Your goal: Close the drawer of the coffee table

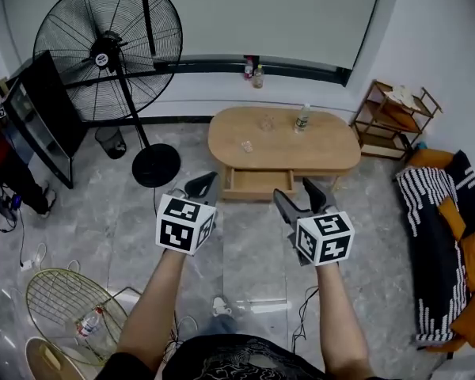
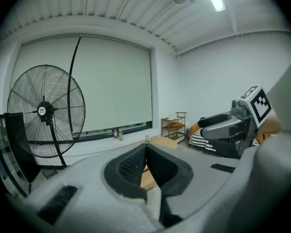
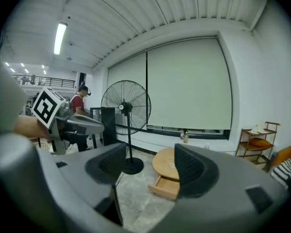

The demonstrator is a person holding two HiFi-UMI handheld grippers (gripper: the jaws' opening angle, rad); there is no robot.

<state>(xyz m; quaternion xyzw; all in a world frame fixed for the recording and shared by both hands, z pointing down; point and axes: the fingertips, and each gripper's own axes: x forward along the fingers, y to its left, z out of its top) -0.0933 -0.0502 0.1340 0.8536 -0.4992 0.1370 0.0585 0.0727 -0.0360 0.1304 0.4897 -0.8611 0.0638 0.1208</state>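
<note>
Far left, a person [image 1: 1,161] in a red top stands by a black screen [image 1: 39,113], and down near your left foot there's a wire chair [image 1: 63,303]. Next over is the big fan [image 1: 107,50]. Its round base [image 1: 156,165] sits on the floor just left of the table, near the drawer's left corner but apart from it, and there's a small bin [image 1: 111,141] behind the base. Your left gripper [image 1: 201,185] is held out in front of you, jaws pinched together at the tips with nothing in them, pointing toward the table. The drawer [image 1: 257,182] is open, pulled out toward you from the front of the table [image 1: 332,149]. In the head view it shows between your two grippers, and neither one touches it. On the table top there's a bottle [image 1: 302,118] plus a couple of small clear things I can't make out, and two more bottles [image 1: 253,71] stand on the sill behind. Your right gripper [image 1: 298,196] has its jaws spread wide and empty, and its own view looks through the gap at the open drawer across the floor. Right of the table a wooden shelf [image 1: 392,117] stands by the wall. A sofa [image 1: 447,228] with a striped blanket runs along the right edge, well apart from the drawer.
</note>
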